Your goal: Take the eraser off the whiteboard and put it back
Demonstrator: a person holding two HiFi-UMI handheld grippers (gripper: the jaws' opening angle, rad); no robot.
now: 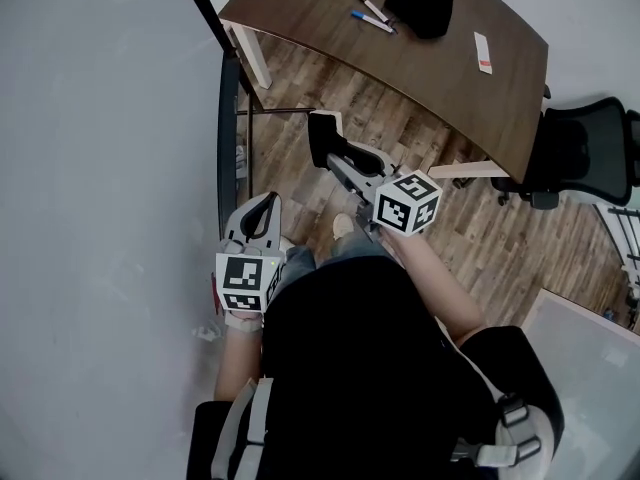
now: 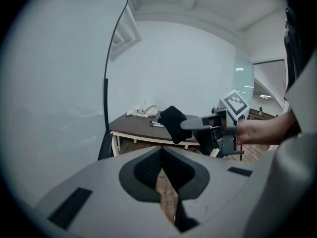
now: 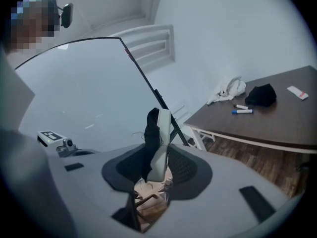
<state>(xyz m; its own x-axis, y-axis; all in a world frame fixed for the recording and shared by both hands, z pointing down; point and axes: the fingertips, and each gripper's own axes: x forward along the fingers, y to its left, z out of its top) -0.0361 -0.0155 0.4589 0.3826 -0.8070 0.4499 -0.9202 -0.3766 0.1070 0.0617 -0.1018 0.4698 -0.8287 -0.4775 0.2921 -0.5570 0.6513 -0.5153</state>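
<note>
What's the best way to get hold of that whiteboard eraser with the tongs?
Across its thin dimension, coming from a short end: one pad on the white back, one on the black felt. The eraser is a flat slab, and the right tongs hold it that way now.

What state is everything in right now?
right tongs: shut on the eraser.
left tongs: shut, empty.
eraser: off the whiteboard, held in the air.
whiteboard: mostly clean, faint marks.
markers: lying flat on the table.
black cloth: crumpled on the table.
</note>
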